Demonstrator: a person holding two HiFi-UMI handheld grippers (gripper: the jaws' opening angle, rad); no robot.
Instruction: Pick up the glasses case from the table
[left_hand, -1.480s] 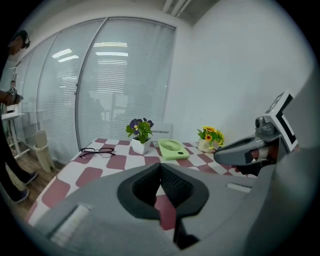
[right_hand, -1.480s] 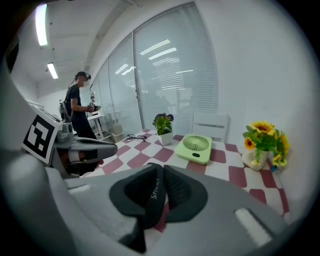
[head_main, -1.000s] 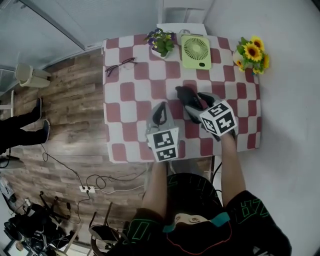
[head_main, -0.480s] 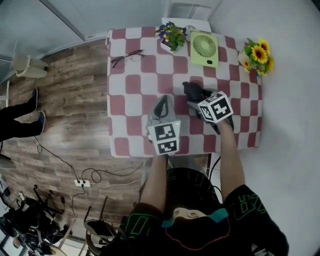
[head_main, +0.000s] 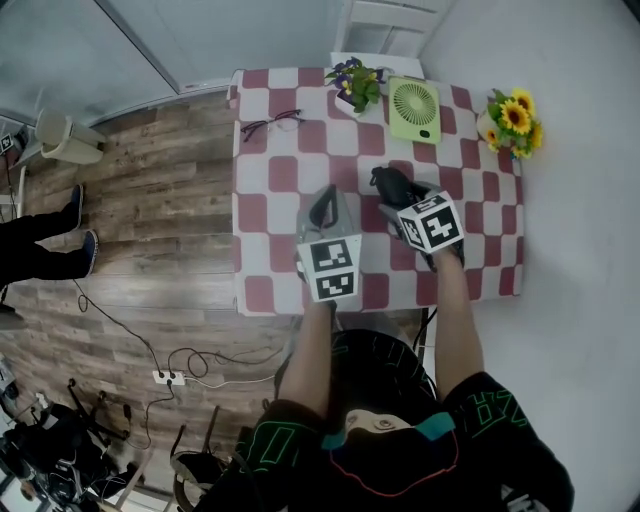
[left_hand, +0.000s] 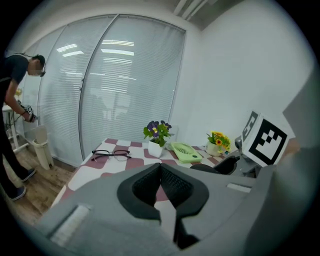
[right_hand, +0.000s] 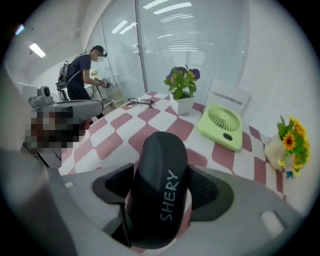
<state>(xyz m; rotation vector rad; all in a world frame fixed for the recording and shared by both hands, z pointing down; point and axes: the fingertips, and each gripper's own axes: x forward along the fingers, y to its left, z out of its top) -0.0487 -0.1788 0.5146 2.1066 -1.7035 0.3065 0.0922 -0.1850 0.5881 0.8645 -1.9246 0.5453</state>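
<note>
Right gripper view: straddled case (right_hand: 159, 155) on counter (right_hand: 160, 120) with right hand-held gripper (right_hand: 161, 182), jaws just opened, released. Left hand-held gripper (left_hand: 160, 172) clenched, empty. Needed squeeze across case for any lift.

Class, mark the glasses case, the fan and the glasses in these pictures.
Case (right_hand: 161, 190): right gripper view, on its top.
Fan (right_hand: 223, 120): right gripper view, on its grille.
Glasses (left_hand: 113, 153): left gripper view, on the bridge.

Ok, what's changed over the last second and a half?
The right tool has just opened its jaws, shut before, and tipped down over the glasses case, which now lies between them with a gap at one pad. Nothing is gripped yet. The left tool stays shut and empty; spectacles and fan have not moved.
</note>
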